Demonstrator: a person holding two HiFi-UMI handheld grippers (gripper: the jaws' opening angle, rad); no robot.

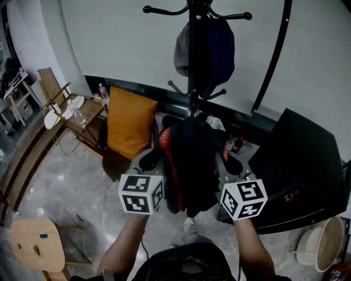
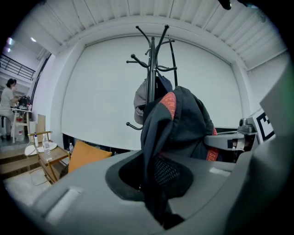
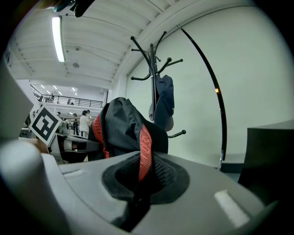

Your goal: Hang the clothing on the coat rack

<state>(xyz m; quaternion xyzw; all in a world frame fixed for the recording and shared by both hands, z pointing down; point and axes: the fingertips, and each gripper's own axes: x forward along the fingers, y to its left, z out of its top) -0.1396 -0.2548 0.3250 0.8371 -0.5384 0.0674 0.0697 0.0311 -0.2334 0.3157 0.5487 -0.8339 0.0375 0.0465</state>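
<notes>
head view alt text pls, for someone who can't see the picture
Seen from above, the left claw and right claw grip a dark jacket with red trim between them, held up in front of a black coat rack where a navy cap hangs. An orange cushion stands at the left.

Coat rack [image 1: 193,66]: top hooks [image 1: 164,10] free, open room above. Hung caps [image 1: 219,49] block the pole's middle. Curved black pole [image 1: 274,55] flanks right; orange-cushioned chair [image 1: 129,123] lower left. Jacket [image 1: 189,159] crowds the front approach.
</notes>
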